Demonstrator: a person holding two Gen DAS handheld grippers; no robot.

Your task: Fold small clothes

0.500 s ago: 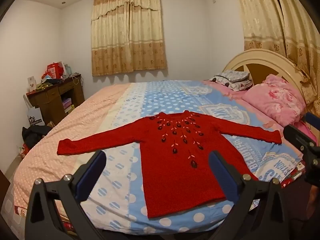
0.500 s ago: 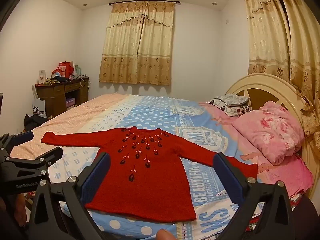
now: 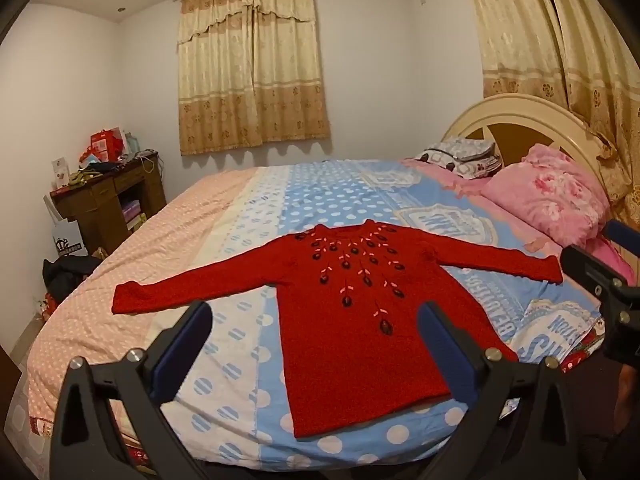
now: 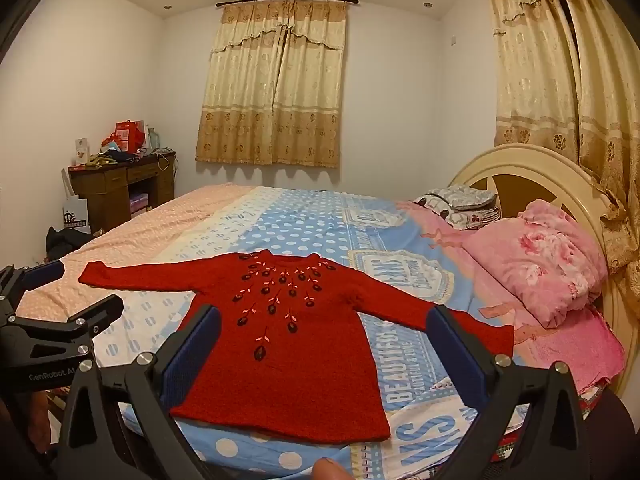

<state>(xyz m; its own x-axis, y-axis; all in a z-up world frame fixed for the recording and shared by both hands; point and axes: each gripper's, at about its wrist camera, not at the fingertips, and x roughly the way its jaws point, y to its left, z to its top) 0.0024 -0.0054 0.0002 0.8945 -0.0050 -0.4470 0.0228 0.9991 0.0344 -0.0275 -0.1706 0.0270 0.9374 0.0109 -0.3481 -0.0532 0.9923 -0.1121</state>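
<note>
Bedroom: bed [image 3: 248, 216] with dotted pink-and-blue cover, curtained window [image 3: 252, 76] behind, wooden desk [image 3: 108, 196] by the far wall, pink pillow [image 3: 556, 196] at the headboard.

Item: one red sweater [image 3: 360, 320], lying flat, front up, near the bed's near edge, both sleeves spread wide.

Tools: our left tool [image 3: 316, 344] and right tool [image 4: 324, 344] hover above the hem, jaws fully apart, empty.

Progress: we judge no fold made; sleeves and body all remain.

White walls [image 4: 100, 60], beige drawn curtains [image 4: 272, 84], recessed ceiling lights; a cream headboard [image 4: 520, 168], pink pillow [image 4: 540, 264], and cluttered wooden desk [image 4: 120, 184].
</note>
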